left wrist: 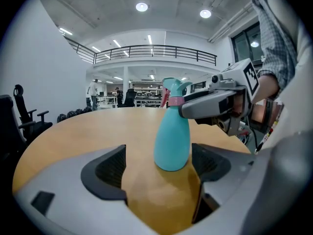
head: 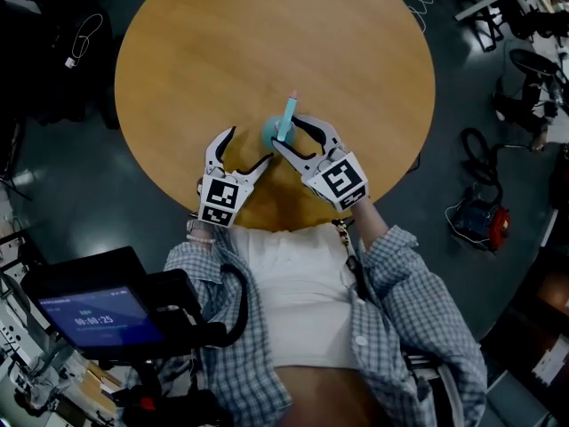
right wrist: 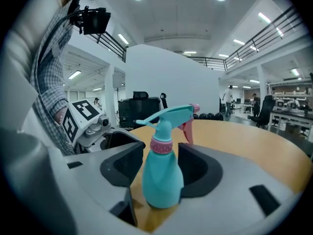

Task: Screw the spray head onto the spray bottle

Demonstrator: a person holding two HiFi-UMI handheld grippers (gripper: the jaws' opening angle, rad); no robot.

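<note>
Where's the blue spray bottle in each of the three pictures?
Head view: the spray bottle is in the middle, seen from above, near the closer edge of the round wooden table.
Left gripper view: in the middle, standing upright.
Right gripper view: low in the middle, upright, very close to the camera.
Shared landmark: the round wooden table it stands on shows in all three.

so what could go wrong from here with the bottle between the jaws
1. The teal plastic spray bottle stands ungripped on the round wooden table between the open jaws of the right gripper; pulling away sideways could tip it.
2. The left gripper, also open, sits close and could bump its base.
</note>
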